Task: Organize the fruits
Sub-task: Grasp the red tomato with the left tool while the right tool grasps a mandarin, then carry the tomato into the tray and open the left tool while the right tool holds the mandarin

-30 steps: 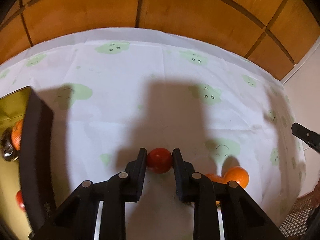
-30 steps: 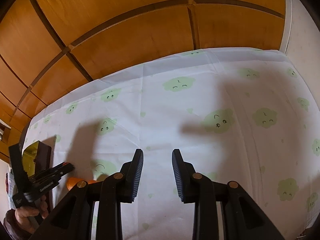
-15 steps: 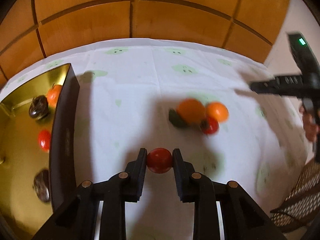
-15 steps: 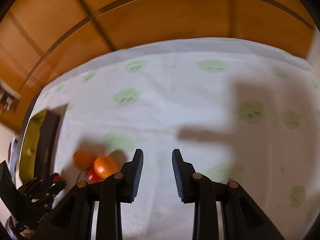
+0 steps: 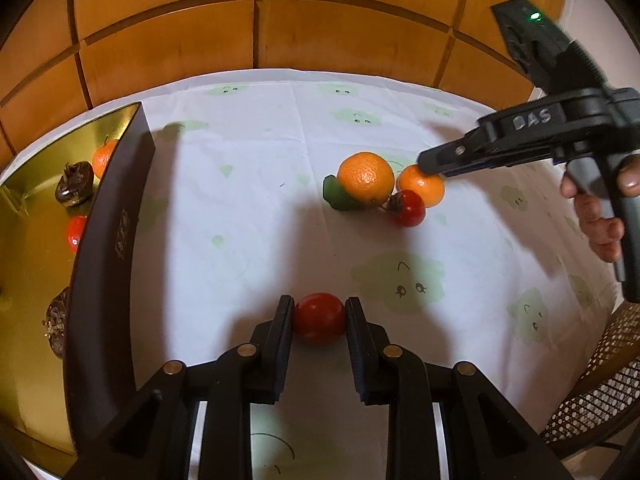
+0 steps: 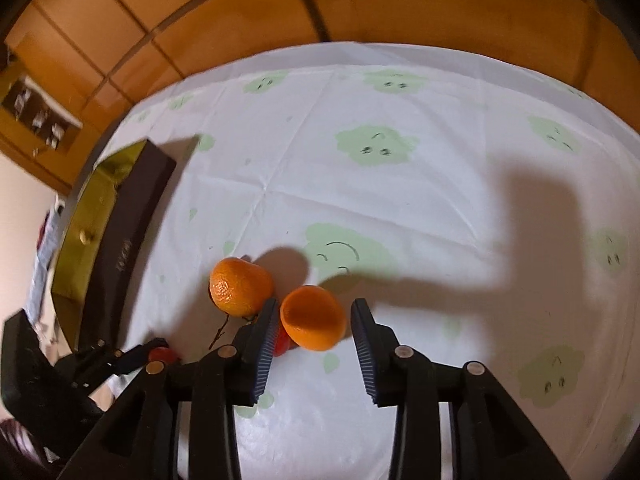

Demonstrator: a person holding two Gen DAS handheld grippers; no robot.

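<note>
My left gripper (image 5: 319, 318) is shut on a red tomato (image 5: 319, 319) and holds it above the white cloth, right of the gold tray (image 5: 24, 280). The tray holds a small orange (image 5: 103, 156), a red tomato (image 5: 75, 233) and dark fruits (image 5: 75, 188). A fruit cluster lies mid-table: a big orange (image 5: 365, 178), a smaller orange (image 5: 422, 185), a red tomato (image 5: 409, 208) and a green piece (image 5: 338, 198). My right gripper (image 6: 314, 318) is open with its jaws on either side of the smaller orange (image 6: 313, 317), beside the big orange (image 6: 239, 286).
The table carries a white cloth with green cloud faces (image 6: 376, 146). A wood-panelled wall (image 5: 256, 32) stands behind it. A wicker chair (image 5: 600, 392) sits at the right edge. The tray's dark side wall (image 5: 108, 240) rises at my left.
My left gripper has lifted and pulled back with the tomato, bringing the tray and cluster into view. My right gripper has swung down to the cluster and now straddles the smaller orange.
</note>
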